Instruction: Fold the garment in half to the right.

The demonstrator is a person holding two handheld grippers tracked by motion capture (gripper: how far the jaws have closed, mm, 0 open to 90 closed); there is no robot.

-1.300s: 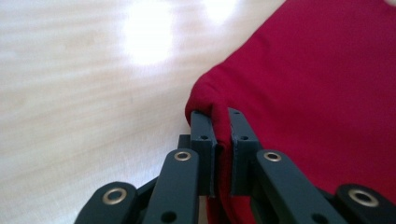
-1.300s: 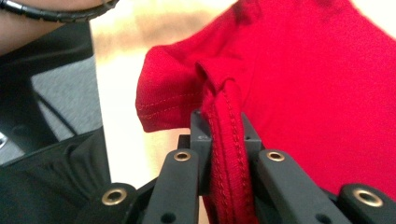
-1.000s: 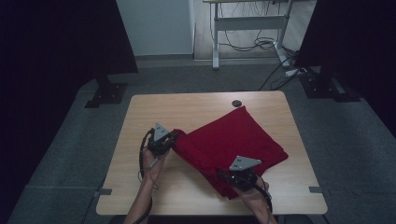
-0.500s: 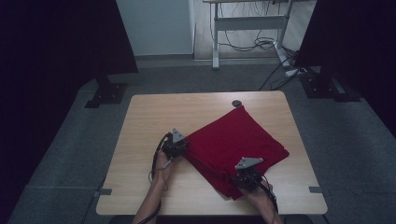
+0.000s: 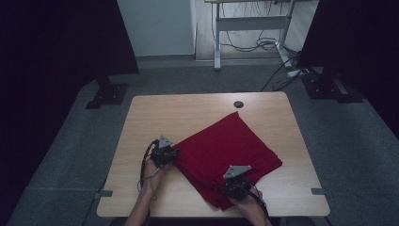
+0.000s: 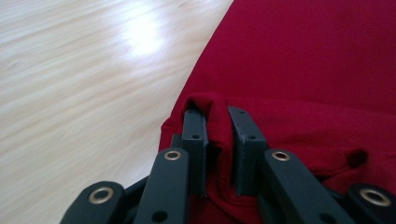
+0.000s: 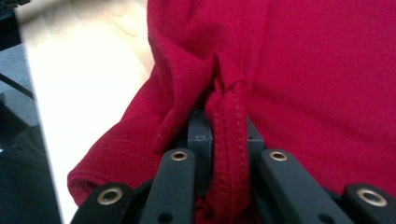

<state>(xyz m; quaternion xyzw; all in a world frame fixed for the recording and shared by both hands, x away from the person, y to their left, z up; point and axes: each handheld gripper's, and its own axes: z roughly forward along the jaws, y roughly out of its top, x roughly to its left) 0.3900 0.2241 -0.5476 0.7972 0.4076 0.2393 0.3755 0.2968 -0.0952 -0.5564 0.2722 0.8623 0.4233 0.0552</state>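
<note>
Light wooden table point(image 5: 155, 117), folded red cloth point(image 5: 226, 146) lying flat on it between the left claw point(image 5: 165, 155) and right claw point(image 5: 235, 186), small round dark grommet point(image 5: 239, 104) well beyond both claws, bare wood left of the left claw

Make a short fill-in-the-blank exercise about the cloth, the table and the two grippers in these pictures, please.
1. The folded garment on the table is ____ in colour.
2. The right gripper pinches a stitched ____ of the garment.
3. The left gripper holds the garment at the edge that lies next to bare ____.
4. A small round ____ sits near the table's far edge.

Missing words: red; hem; wood; hole
</note>
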